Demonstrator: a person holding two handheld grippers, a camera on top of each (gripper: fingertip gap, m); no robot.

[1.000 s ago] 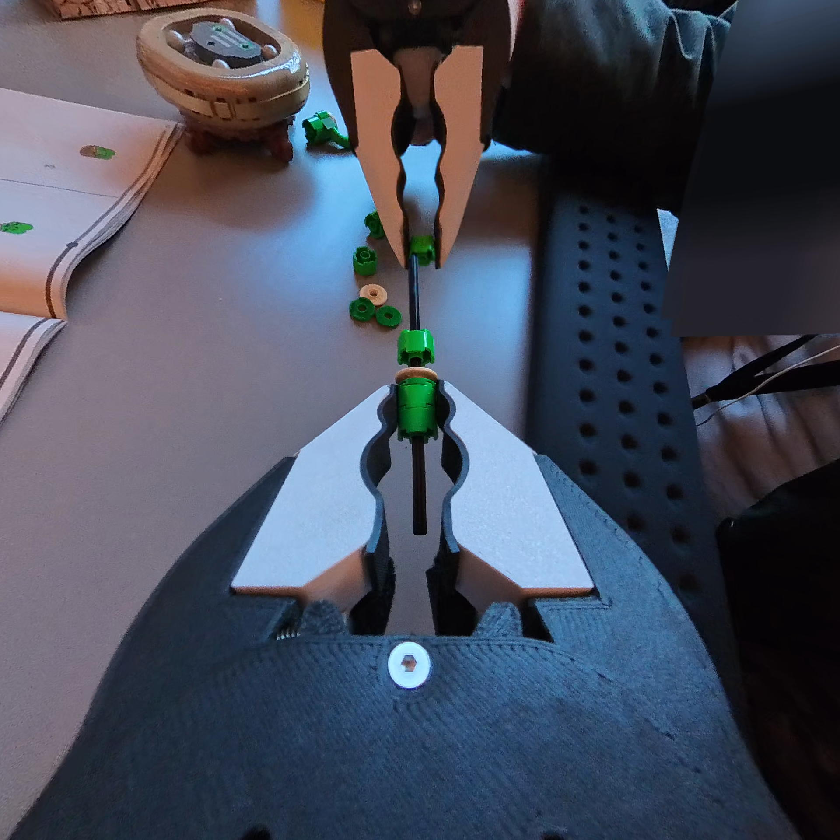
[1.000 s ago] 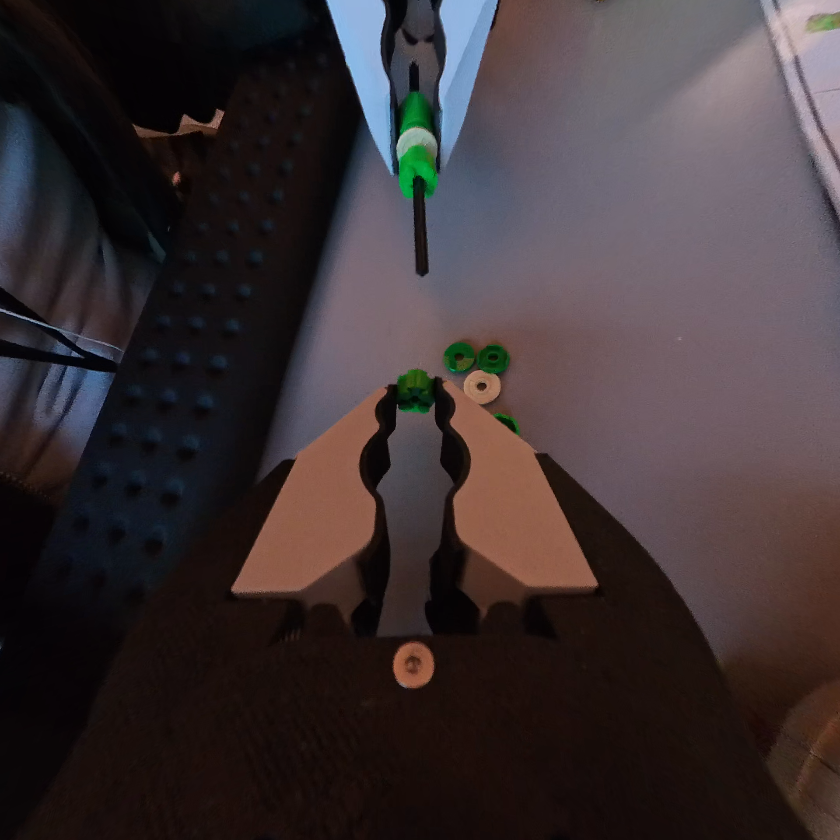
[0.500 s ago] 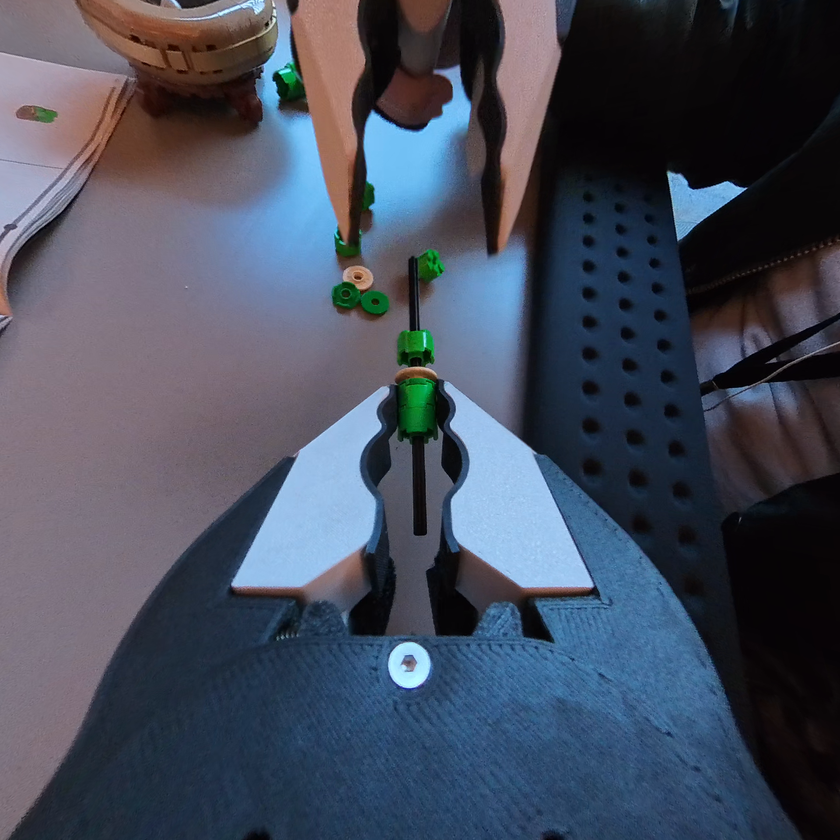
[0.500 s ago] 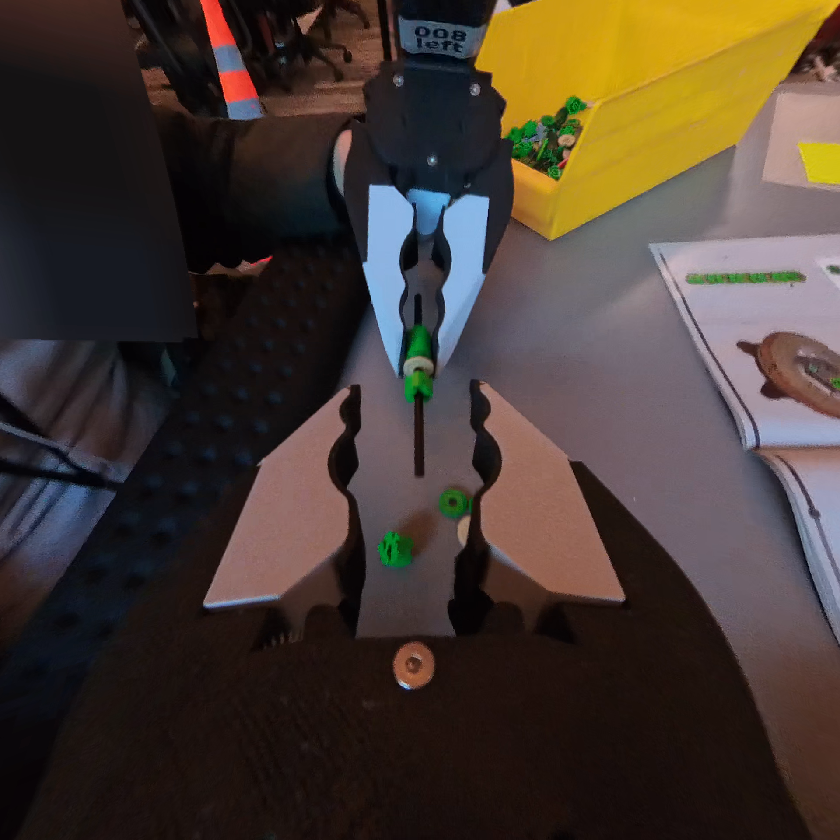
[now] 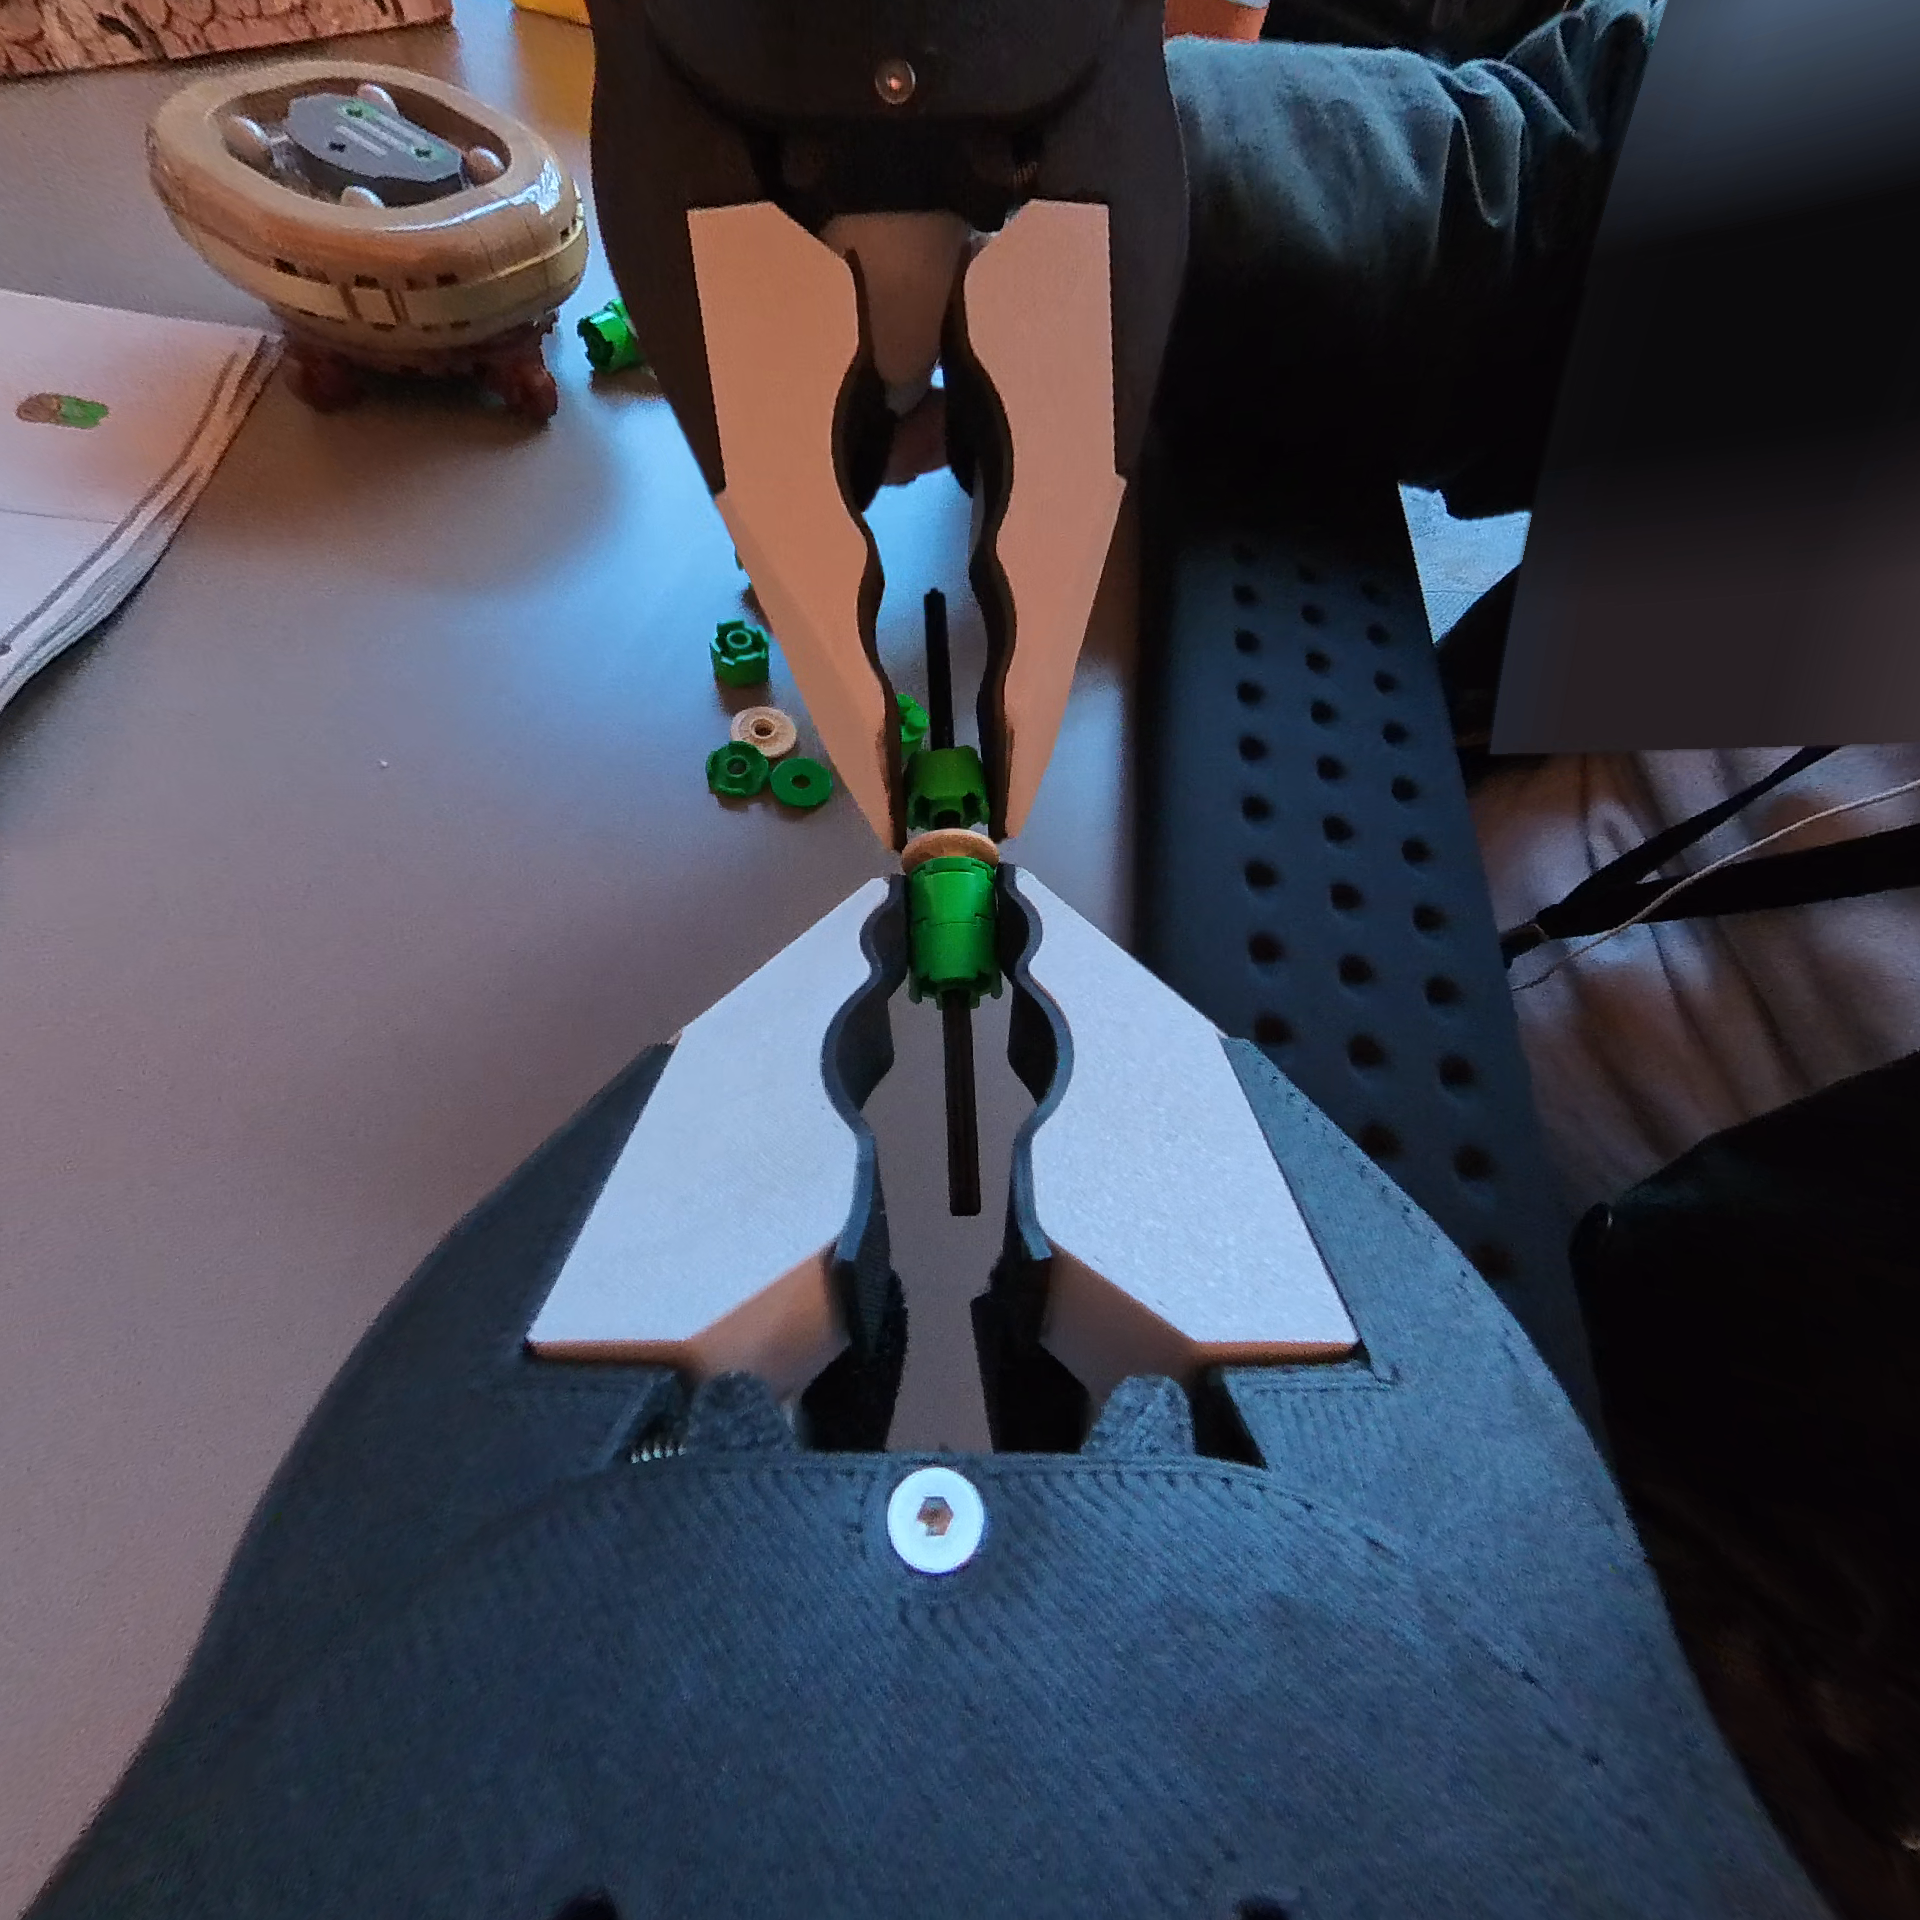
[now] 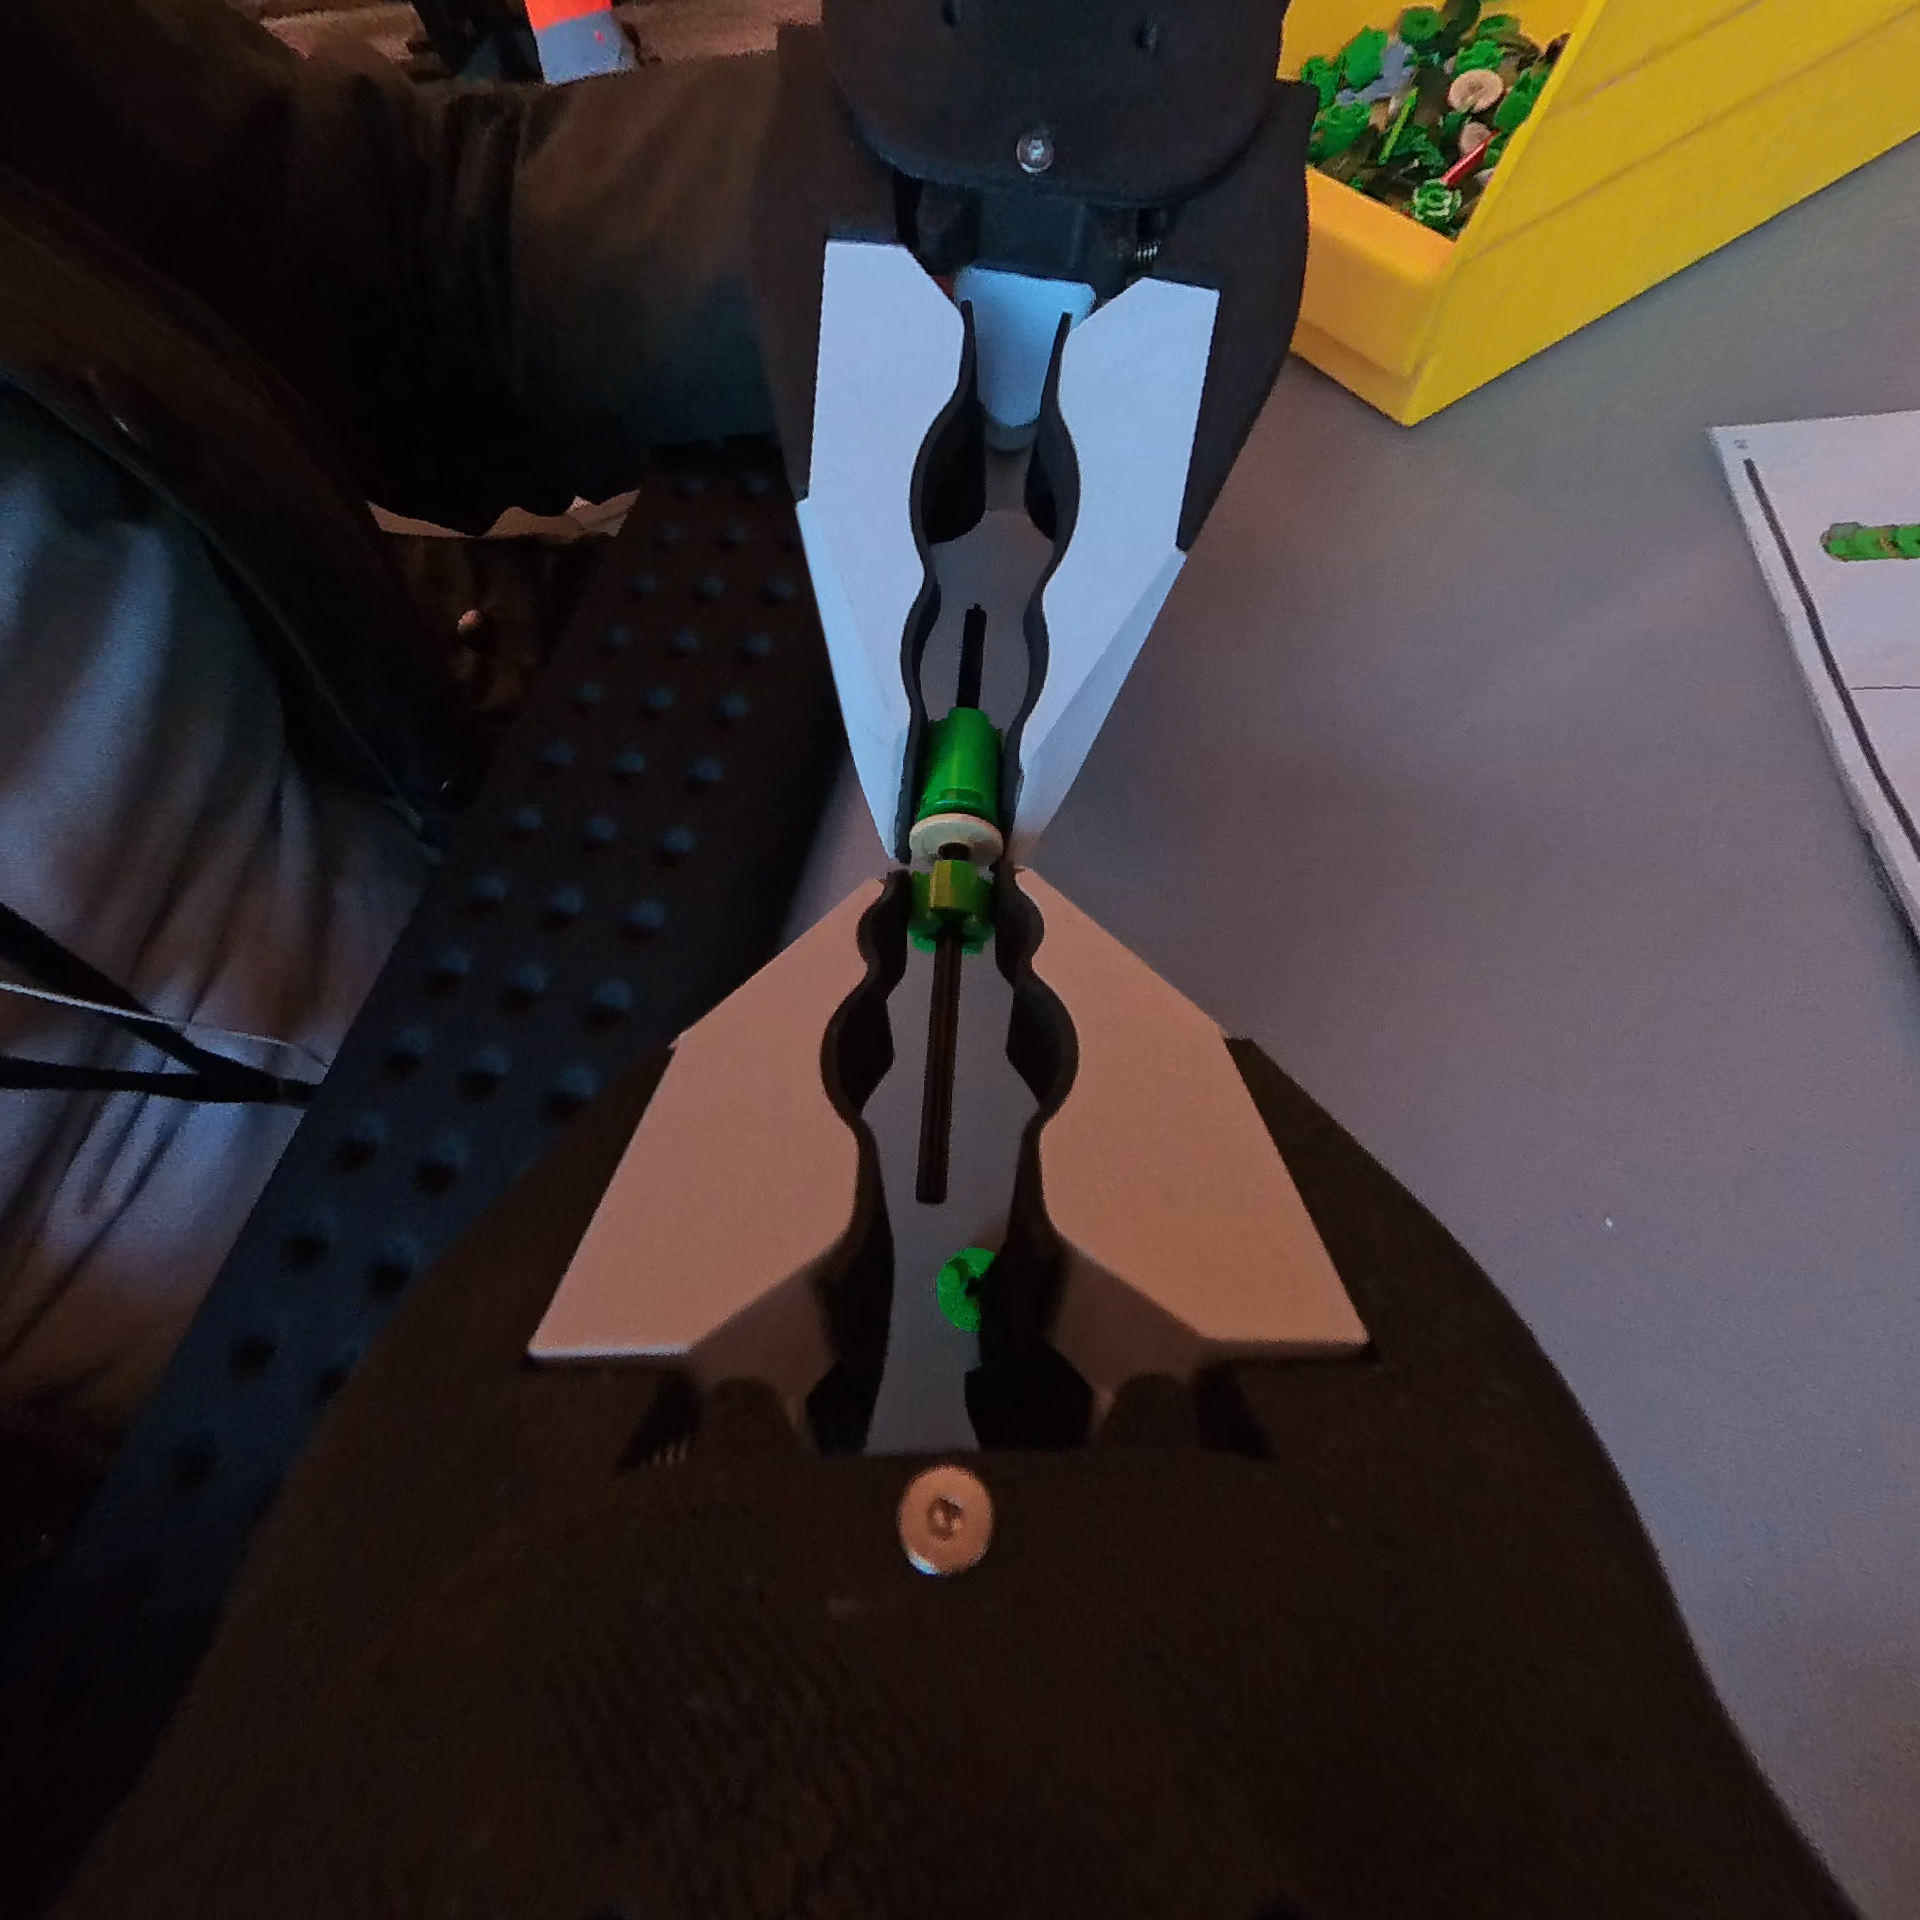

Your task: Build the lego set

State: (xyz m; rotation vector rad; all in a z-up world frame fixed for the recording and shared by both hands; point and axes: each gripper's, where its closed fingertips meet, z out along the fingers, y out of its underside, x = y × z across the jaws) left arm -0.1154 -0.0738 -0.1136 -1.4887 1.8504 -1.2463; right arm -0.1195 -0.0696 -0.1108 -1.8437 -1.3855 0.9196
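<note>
My left gripper (image 5: 948, 883) is shut on a green cylinder (image 5: 948, 930) threaded on a black axle (image 5: 961, 1122), with a tan disc (image 5: 948, 847) at its front end. My right gripper (image 6: 948, 883) meets it tip to tip. It is shut on a small green round piece (image 6: 948, 914) on the same axle (image 6: 938, 1081), just short of the disc (image 6: 954, 836). The left wrist view shows that piece (image 5: 943, 784) between the right fingers (image 5: 831, 644). The right wrist view shows the left gripper (image 6: 956, 842) on the cylinder (image 6: 961, 764). Everything is held above the grey table (image 5: 364, 935).
Loose green pieces (image 5: 740, 655) and a tan disc (image 5: 764, 732) lie on the table, one green piece (image 6: 961, 1288) under my right gripper. A tan round model (image 5: 364, 229) and booklet (image 5: 104, 447) are far left. A yellow parts bin (image 6: 1558, 260) is beyond. A black perforated surface (image 5: 1330, 831) runs alongside. My two grippers' fingertips are within a few centimetres of each other. From either gripper's tips it is about 20 cm to the tan round model (image 5: 364, 229).
My right gripper opened and its green piece dropped to the table beside the axle. It then slid along the axle and shut on the green piece threaded there. The left gripper kept its hold.
</note>
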